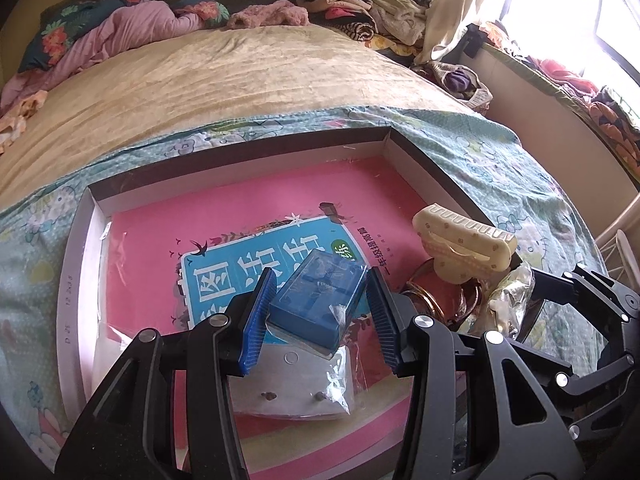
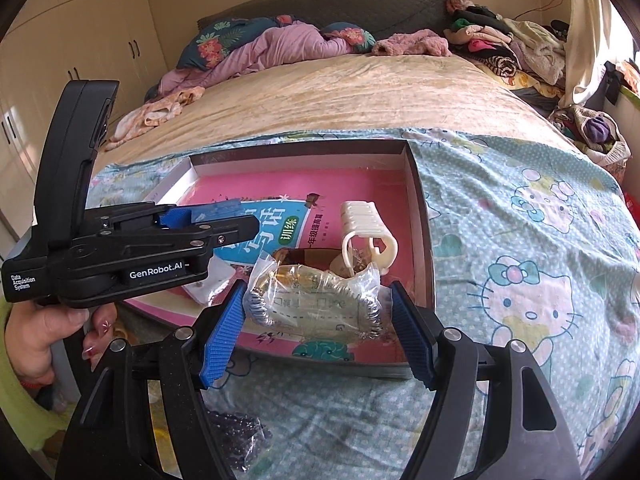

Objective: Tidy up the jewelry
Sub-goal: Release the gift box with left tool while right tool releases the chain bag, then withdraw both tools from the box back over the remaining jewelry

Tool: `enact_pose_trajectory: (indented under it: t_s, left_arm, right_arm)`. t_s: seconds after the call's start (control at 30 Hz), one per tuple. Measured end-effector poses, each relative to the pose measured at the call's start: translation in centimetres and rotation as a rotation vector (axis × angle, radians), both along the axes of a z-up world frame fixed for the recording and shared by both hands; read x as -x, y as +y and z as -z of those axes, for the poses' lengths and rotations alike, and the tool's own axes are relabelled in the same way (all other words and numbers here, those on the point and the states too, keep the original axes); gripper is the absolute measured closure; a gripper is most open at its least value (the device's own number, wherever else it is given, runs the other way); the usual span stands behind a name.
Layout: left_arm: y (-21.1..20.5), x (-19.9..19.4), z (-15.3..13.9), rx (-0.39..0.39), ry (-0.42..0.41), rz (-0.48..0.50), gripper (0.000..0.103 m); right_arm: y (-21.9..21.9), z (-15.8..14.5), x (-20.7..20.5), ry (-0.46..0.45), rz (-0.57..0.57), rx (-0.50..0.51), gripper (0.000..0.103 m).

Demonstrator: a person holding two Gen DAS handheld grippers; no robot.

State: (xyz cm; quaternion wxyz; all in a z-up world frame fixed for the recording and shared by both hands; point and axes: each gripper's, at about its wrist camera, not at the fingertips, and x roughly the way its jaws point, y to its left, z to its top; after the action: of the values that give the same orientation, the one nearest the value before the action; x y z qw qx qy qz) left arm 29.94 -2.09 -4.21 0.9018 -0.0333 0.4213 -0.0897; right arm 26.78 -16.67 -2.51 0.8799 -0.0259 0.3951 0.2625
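Note:
A shallow cardboard box [image 1: 76,240] lined with a pink book lies on the bed. My left gripper [image 1: 318,320] is open, its blue fingers on either side of a small blue jewelry case [image 1: 320,300], not pressing it. A flat bag with small earrings [image 1: 296,396] lies under the case. A cream hair claw [image 1: 464,240] and gold bangles [image 1: 424,300] sit at the box's right. My right gripper [image 2: 316,336] is open around a clear bag holding a coiled chain [image 2: 316,300], without touching it. The hair claw [image 2: 366,232] stands just behind it.
A dark bead string in a bag [image 2: 236,436] lies on the Hello Kitty sheet [image 2: 520,280] in front of the box [image 2: 424,240]. Piled clothes [image 2: 500,40] and pillows [image 2: 224,40] lie at the far end of the bed. A basket [image 1: 468,84] sits by the window.

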Motion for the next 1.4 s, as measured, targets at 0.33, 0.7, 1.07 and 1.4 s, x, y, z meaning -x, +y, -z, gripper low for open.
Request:
enact_pose_trajectory:
  t_s: [0.33,0.7,1.07,1.4]
  left_arm:
    - [0.2,-0.1,0.6,0.006,0.012,-0.001,0.065]
    - [0.3,0.0,0.8,-0.006,0.022,-0.008,0.063]
    - [0.6,1.1,-0.9,-0.013,-0.003,-0.026,0.037]
    - [1.3,3.4,-3.9,0.005,-0.037,-0.065,0.01]
  right_arm:
    - [0.3,0.5,0.0,0.004,0.006,0.006,0.027]
    - [-1.5,-0.5,1.4,-0.024,0.055,-0.044,0.014]
    - [-2.6,-1.9,2.7,-0.051,0.083,-0.076,0.007]
    - [-4.1,-3.6,4.3,-0.061,0.111,-0.121,0.005]
